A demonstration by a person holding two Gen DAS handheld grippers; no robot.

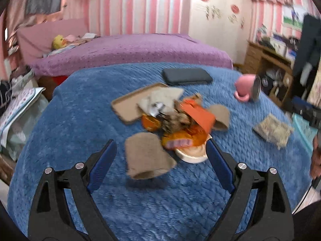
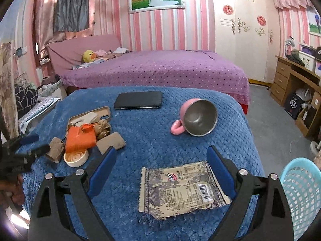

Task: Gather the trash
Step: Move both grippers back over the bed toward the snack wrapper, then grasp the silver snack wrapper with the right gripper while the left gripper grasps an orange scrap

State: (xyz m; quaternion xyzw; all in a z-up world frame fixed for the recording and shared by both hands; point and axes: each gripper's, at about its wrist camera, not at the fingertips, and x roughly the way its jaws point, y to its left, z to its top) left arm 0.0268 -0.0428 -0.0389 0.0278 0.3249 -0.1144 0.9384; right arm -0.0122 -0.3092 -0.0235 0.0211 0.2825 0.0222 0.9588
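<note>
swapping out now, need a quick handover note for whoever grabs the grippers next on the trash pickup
Left gripper: open, holding nothing, pointed at the trash pile on the blue blanket; a brown cardboard piece lies between its fingers, ungripped.
Right gripper: open, empty, over the flat snack wrapper.
Light blue basket stands off the blanket's right edge; its inside is not visible.
Done: nothing visibly collected yet.
Left: wrapper, cardboard pieces, orange wrappers and small white container into the basket. The pink mug and the black phone are probably not trash.
</note>
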